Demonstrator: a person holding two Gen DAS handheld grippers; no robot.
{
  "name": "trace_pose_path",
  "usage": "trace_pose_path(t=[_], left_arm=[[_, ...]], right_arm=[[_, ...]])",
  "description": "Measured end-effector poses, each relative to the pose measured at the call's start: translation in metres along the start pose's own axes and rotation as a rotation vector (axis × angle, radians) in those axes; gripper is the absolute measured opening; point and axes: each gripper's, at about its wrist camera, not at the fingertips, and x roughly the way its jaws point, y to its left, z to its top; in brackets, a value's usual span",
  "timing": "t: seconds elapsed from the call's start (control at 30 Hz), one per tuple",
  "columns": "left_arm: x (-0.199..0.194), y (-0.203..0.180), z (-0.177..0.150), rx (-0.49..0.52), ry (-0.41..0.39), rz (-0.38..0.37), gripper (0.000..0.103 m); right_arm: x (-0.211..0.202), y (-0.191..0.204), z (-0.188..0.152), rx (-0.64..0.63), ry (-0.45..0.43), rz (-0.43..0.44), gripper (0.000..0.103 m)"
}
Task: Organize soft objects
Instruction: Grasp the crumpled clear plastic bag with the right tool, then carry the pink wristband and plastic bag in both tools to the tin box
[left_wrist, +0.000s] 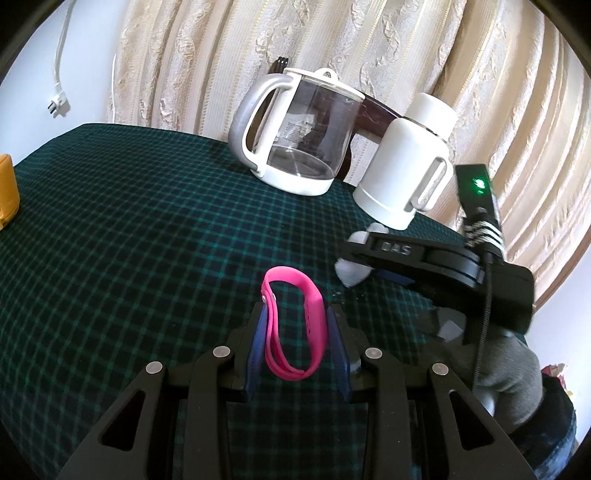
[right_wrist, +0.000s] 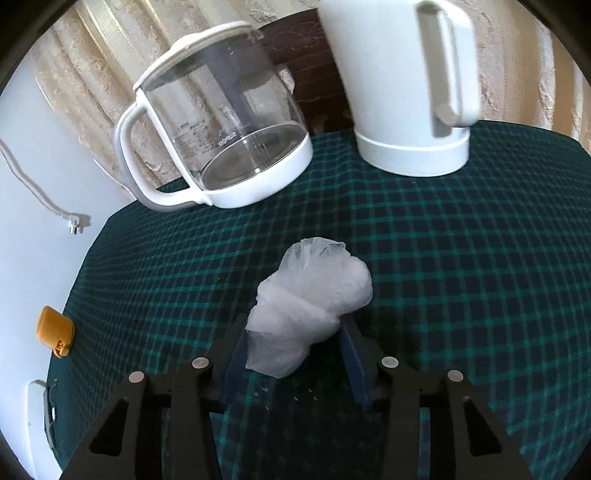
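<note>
Gripping a pink silicone wristband (left_wrist: 293, 325), the left hand-held gripper (left_wrist: 299, 339) is seen with its blue pads (left_wrist: 258, 339) set narrowly, one against each side of the looped band, which is held on edge just above the green checked cloth of the bench (left_wrist: 129, 221). The band's clasp end is turned away from the camera.

The right hand-held gripper (right_wrist: 295, 354) is set about a white bundle wrapped in thin clear plastic (right_wrist: 310, 306). Its left pad (right_wrist: 236, 354) is pressed against the lower part of the bundle, and the right pad (right_wrist: 352, 347) is met by the bundle's side higher up; the jaws are held at a moderate width. The bundle juts forward beyond the fingertips over the cloth. In the left wrist view the same gripper (left_wrist: 354, 258) is seen to the right of the band, with the white bundle (left_wrist: 351, 273) showing at its tips.

A glass jug with a white handle (right_wrist: 221, 136) and a white kettle (right_wrist: 406, 85) are stood at the far edge of the bench, well apart from both held things. An orange object (right_wrist: 55, 330) is seen at the left edge.
</note>
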Motion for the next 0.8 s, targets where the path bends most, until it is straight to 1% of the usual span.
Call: trace_pose_path(t=[0.2,0.33,0.5,0.63,0.8], left_arm=[[-0.002,-0.001,0.001,-0.001,-0.003,-0.006,0.034],[-0.003,-0.003,0.001,0.002,-0.005,-0.012,0.034],[-0.004,-0.008,0.000,0.017,-0.006,-0.029,0.034],[-0.005,-0.013,-0.001,0.037,-0.006,-0.039,0.034],[-0.006,-0.020,-0.004,0.068,-0.003,-0.053,0.034]], right_arm=[[-0.033,-0.017,-0.006,0.067,-0.037,0.047,0.050],[-0.057,-0.024,-0.011,0.089,-0.071,0.057,0.050],[-0.080,-0.030,-0.025,0.108,-0.091,0.069,0.050],[-0.096,-0.029,-0.041,0.105,-0.107,0.065,0.050],[-0.116,-0.029,-0.059,0.095,-0.145,0.040,0.050]])
